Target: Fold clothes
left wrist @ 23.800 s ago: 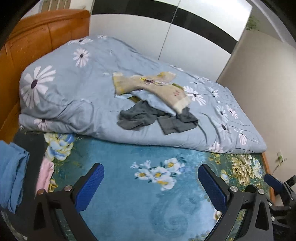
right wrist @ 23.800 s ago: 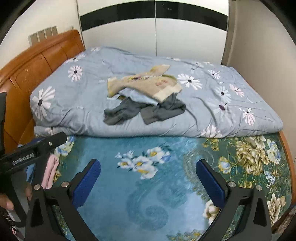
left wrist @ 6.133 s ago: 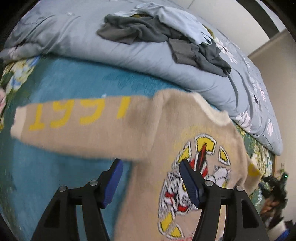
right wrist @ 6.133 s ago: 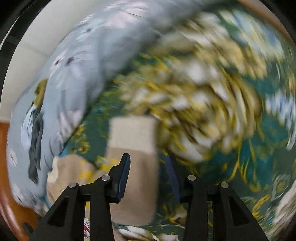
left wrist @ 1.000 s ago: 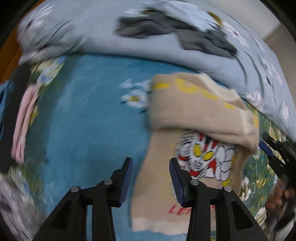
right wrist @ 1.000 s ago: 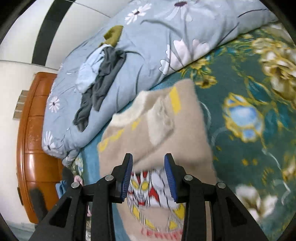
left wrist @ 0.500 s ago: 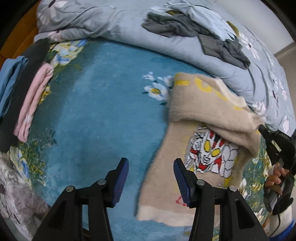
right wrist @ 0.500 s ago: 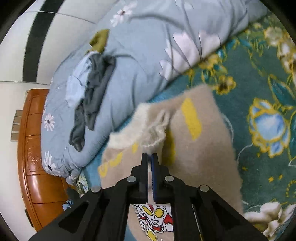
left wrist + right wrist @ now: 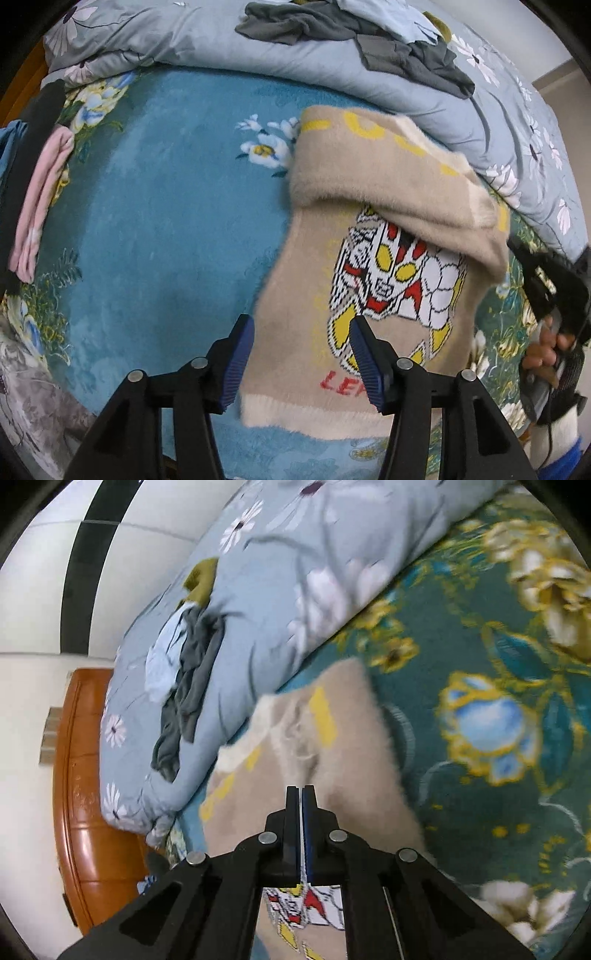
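A beige fuzzy sweater [image 9: 373, 254] with a cartoon hero print lies on the teal floral blanket [image 9: 155, 221], a sleeve folded across its chest. My left gripper [image 9: 299, 332] is open and empty above the sweater's lower left edge. My right gripper [image 9: 300, 794] is shut, its blue pads together, right over the folded sleeve [image 9: 306, 738]; I see no cloth between the pads. The right gripper and the hand holding it also show at the right edge of the left wrist view [image 9: 546, 284].
A grey-blue floral duvet [image 9: 207, 37] is bunched at the back, with dark grey and light blue clothes [image 9: 354, 33] on it. Folded pink and blue clothes [image 9: 37, 199] lie at the left. The wooden headboard [image 9: 77, 794] is on the left in the right wrist view.
My right gripper went from open to shut over the last second and sits by the folded sleeve. My left gripper pulled back toward the sweater's hem and stays open.
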Motion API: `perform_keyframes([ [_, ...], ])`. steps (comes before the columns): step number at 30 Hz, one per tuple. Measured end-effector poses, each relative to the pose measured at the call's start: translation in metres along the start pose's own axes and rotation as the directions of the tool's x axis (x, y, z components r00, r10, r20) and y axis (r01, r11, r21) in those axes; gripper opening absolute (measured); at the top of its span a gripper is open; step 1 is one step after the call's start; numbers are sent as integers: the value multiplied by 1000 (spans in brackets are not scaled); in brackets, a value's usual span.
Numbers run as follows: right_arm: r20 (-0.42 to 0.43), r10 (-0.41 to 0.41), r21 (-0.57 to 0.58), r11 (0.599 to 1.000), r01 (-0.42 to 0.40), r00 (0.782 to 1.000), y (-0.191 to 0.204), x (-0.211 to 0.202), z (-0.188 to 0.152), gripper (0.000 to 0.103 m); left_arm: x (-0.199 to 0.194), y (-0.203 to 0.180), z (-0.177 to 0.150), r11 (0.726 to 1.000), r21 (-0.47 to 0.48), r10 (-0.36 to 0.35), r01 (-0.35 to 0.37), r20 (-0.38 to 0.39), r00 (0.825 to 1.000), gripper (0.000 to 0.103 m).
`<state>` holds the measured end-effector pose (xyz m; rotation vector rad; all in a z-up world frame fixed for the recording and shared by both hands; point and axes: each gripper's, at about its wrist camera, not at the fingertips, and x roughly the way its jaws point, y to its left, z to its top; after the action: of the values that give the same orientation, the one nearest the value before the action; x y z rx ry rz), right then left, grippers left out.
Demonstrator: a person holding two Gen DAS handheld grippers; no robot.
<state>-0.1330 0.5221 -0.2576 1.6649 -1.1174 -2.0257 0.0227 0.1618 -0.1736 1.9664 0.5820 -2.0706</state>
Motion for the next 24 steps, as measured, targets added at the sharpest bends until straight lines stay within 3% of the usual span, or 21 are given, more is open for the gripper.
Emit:
perform_keyframes([
  [2,4,-5,-1,1000,5,1000,1,4,1,4,-2,4,-4,1000,-14,5,-4,8,1000,59],
  [5,10,-14,-3,1000,14,1000,2,9,3,25,-5,14,-9,999,-48,14,-13,17,1000,61],
  [6,12,-16,-3,1000,16,1000,3,11,4,26,-6,18,-12,998,-63,18,-17,19,1000,61],
  [10,21,-27,-5,1000,27,999,5,19,7,26,-6,33,-22,993,-112,39,-37,15,999,61],
  [12,25,-33,-6,999,33,999,6,23,8,10,-5,37,-26,991,-130,43,-41,9,999,61],
  [17,36,-47,-7,999,48,998,7,31,11,8,-3,38,-29,987,-154,39,-39,-2,999,61],
  [24,77,-97,19,995,96,992,-18,-1,1,8,7,19,-23,995,-96,21,-22,-16,1000,61],
])
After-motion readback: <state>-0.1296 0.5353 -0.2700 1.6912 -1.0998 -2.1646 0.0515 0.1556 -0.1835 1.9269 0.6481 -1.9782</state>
